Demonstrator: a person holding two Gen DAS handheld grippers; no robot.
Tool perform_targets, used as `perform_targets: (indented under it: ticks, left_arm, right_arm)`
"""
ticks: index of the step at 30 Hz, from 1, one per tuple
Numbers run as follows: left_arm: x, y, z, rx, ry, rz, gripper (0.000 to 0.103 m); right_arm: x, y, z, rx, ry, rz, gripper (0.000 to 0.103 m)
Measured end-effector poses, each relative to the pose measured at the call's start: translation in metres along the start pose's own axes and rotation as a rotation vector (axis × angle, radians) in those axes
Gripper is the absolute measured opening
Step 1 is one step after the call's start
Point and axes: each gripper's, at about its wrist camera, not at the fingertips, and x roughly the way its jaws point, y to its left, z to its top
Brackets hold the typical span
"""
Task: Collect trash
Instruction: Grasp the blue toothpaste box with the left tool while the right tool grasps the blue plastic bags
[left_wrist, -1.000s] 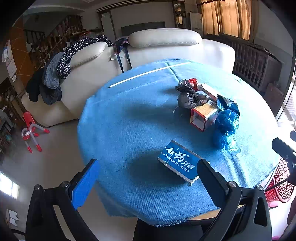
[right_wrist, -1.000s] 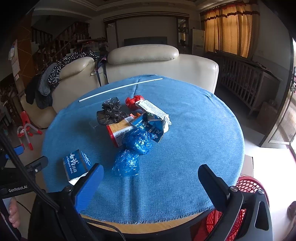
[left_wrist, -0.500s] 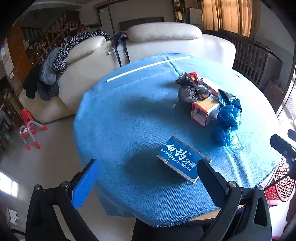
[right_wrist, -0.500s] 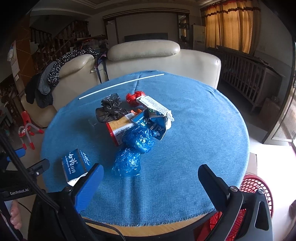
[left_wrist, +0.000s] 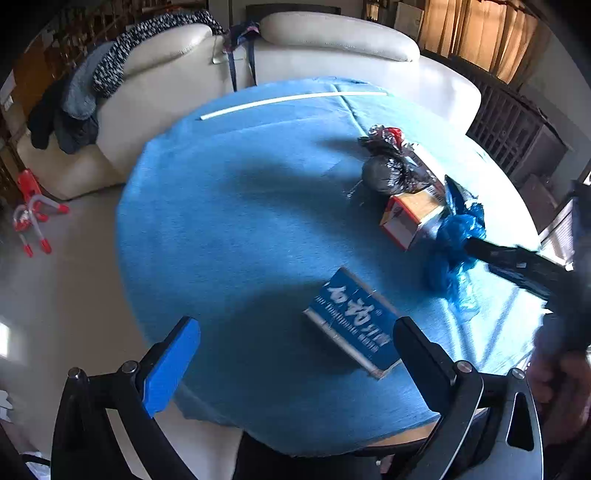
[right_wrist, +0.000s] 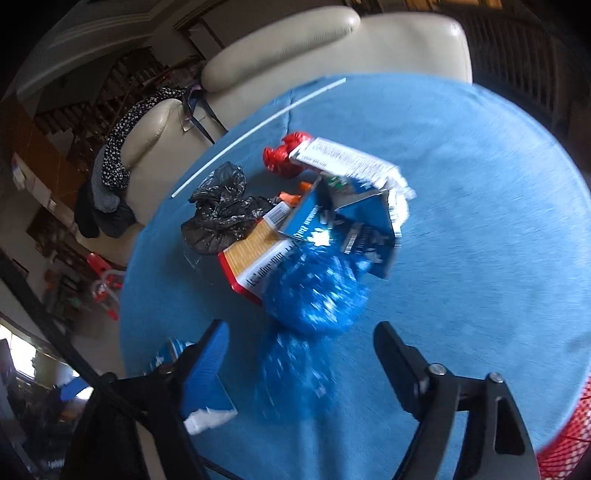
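Note:
On the round table's blue cloth (left_wrist: 240, 221) lies a blue toothpaste box (left_wrist: 354, 325), just ahead of my left gripper (left_wrist: 295, 354), which is open and empty. The box touches neither finger. Further right is a trash pile: a black bag (right_wrist: 218, 214), an orange carton (right_wrist: 255, 258), torn blue cartons (right_wrist: 362, 225), a red wrapper (right_wrist: 284, 155) and a crumpled blue plastic bag (right_wrist: 314, 295). My right gripper (right_wrist: 301, 354) hangs over the blue bag's near end with its jaws closing. The bag lies between them, and the pads are still off it. One right finger (left_wrist: 509, 258) shows beside that bag.
A cream sofa (left_wrist: 332, 33) with clothes (left_wrist: 81, 96) draped on it stands behind the table. A thin white strip (left_wrist: 291, 99) lies near the far edge. A red mesh basket (right_wrist: 565, 443) sits below the table at the right. A red toy (left_wrist: 29, 210) is on the floor at the left.
My right gripper has dropped and tilted toward the blue plastic bag, and its jaws have narrowed. My left gripper has come closer to the toothpaste box. The right gripper now shows in the left view.

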Motion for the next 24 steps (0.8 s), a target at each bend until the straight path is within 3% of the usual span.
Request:
perform_targets:
  ticks: [3, 5, 9, 15, 17, 21, 24]
  left_arm:
    - [0.008, -0.005, 0.008, -0.017, 0.039, -0.047, 0.103]
    - [0.016, -0.010, 0.013, -0.018, 0.060, -0.058, 0.103]
    - [0.034, -0.020, 0.020, -0.021, 0.105, -0.070, 0.103]
    - [0.055, -0.029, 0.025, -0.048, 0.146, -0.079, 0.102]
    - [0.064, -0.032, 0.025, -0.052, 0.165, -0.073, 0.098]
    - [0.080, -0.035, 0.021, -0.080, 0.216, -0.075, 0.070]
    - [0.082, -0.036, 0.020, -0.082, 0.199, -0.069, 0.066]
  right_arm:
    - [0.022, 0.003, 0.007, 0.012, 0.027, -0.038, 0.065]
    - [0.034, 0.001, 0.008, 0.032, 0.048, -0.029, 0.064]
    - [0.032, 0.001, 0.009, 0.013, 0.008, -0.012, 0.060]
    - [0.008, -0.025, 0.001, 0.047, -0.013, 0.013, 0.060]
    - [-0.001, -0.033, -0.003, 0.055, -0.014, 0.030, 0.060]
    - [-0.022, -0.041, -0.012, 0.045, -0.046, 0.046, 0.060]
    - [-0.038, -0.045, -0.019, 0.023, -0.083, 0.050, 0.060]
